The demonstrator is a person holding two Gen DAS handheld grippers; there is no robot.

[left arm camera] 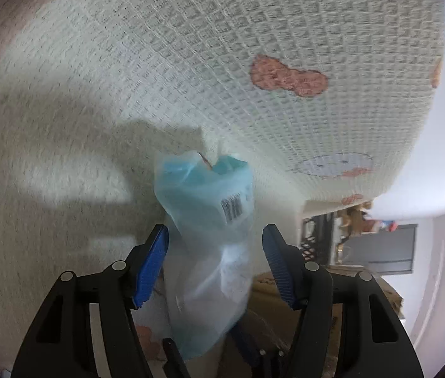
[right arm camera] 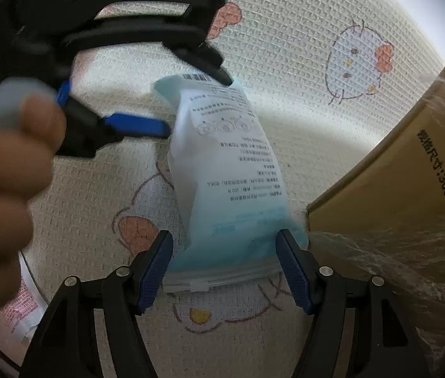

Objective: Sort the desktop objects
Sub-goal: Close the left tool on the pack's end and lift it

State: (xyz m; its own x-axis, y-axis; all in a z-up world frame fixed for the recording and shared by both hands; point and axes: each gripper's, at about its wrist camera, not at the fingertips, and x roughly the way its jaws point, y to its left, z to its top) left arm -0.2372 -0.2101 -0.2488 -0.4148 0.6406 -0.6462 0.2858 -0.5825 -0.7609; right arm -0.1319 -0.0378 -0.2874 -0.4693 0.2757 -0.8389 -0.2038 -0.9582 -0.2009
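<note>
Blue-padded jaws of the right gripper point(right arm camera: 225, 267) fill the bottom of the right wrist view, spread apart, with the sealed end of a pale blue wipes packet point(right arm camera: 222, 170) lying between them. Whether either pad touches the packet cannot be told; a gap shows on the left side.

The packet runs lengthwise from lower centre up to the upper middle of that frame, over a cartoon-printed waffle cloth point(right arm camera: 285, 47) covering the table. Its far, barcode end sits in the left gripper point(right arm camera: 197, 104), entering from the upper left, one blue pad against the packet's side.

In the left wrist view the left gripper point(left arm camera: 214, 252) also stands released, the packet point(left arm camera: 206, 236) hanging between the pads without a visible clamp.

A cardboard box point(right arm camera: 395, 173) occupies the right edge of the right wrist view, just beside the packet's lower corner.

Judgement: both grippers straddle opposite ends of the long axis; neither grip looks secure, so a closure is needed before any move.
</note>
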